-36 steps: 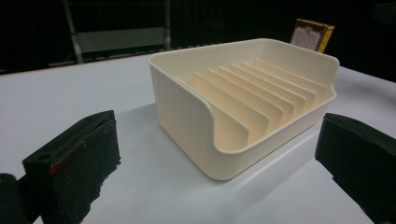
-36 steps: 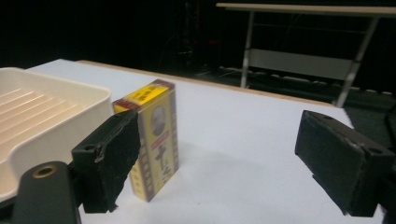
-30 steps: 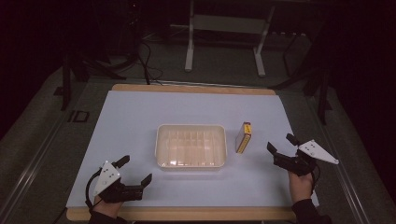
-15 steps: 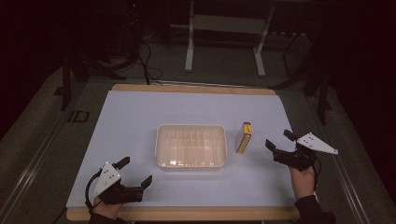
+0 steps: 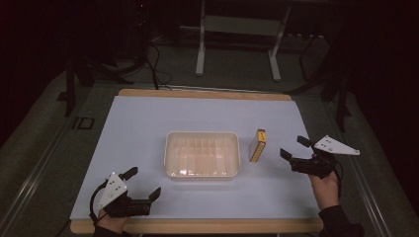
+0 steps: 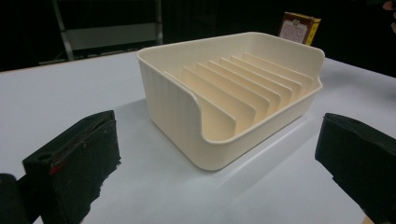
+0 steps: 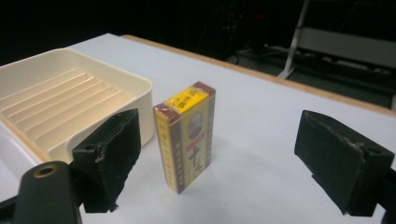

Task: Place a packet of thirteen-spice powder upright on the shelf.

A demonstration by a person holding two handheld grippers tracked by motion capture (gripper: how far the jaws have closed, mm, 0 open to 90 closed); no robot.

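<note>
Two black jaws of the left tongs point(image 6: 219, 172) rise from the lower corners, standing wide apart with nothing between them. Beyond the gap, on the pale counter point(image 6: 70, 102), sits a cream plastic tray point(image 6: 224, 98) with upright ribs dividing its inside into slots; its low-cut corner faces the tongs. Behind the tray's far rim stands a small box point(image 6: 299, 25), brown with a yellow edge.

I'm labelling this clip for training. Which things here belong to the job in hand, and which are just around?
In the job: yellow box, standing upright; cream slotted tray; right gripper, open, facing the box.
Just around: left gripper, open; white table; metal stand behind it.
</note>
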